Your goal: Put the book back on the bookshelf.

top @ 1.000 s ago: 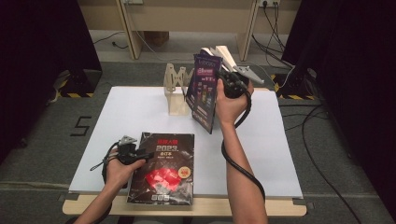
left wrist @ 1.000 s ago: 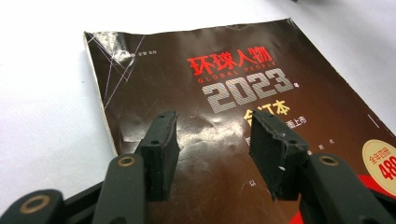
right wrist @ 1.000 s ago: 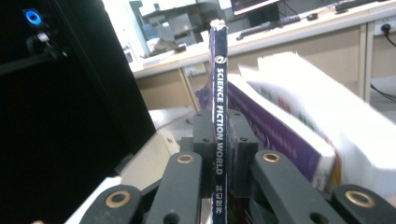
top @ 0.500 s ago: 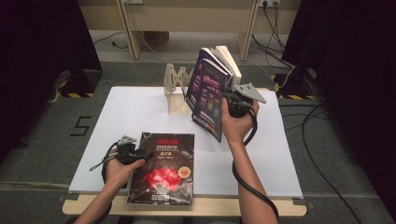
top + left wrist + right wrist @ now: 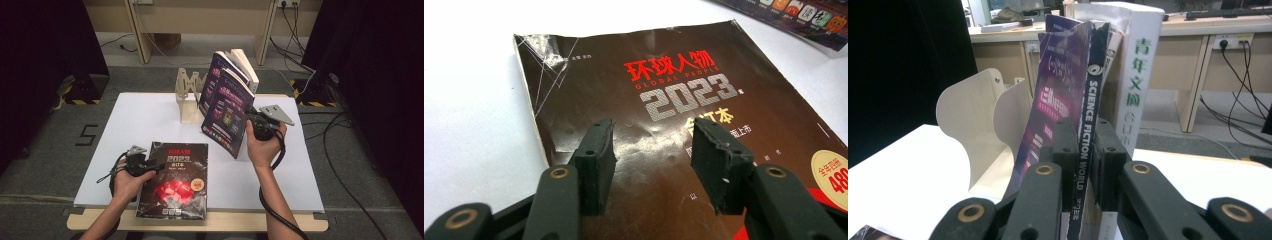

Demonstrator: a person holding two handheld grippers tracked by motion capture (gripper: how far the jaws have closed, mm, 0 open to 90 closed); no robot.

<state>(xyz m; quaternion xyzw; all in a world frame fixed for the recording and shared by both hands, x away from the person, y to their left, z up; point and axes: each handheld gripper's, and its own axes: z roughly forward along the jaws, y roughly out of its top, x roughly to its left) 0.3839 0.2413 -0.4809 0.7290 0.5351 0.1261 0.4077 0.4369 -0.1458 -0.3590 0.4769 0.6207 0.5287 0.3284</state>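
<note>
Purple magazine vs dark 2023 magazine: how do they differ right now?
The purple magazine is tilted up in the air; the dark 2023 magazine lies flat on the table. The right claw clamps the purple one's spine; the left claw stands open over the dark one. Both are softcover.

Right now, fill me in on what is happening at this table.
A person works with a tool in each hand. The right tool is clamped on the spine of a purple Science Fiction World magazine, held tilted above the white table beside the wooden book stand; its jaws have just been opening slightly, the spine between them. The left tool rests open over the dark 2023 magazine lying flat near the front edge.
</note>
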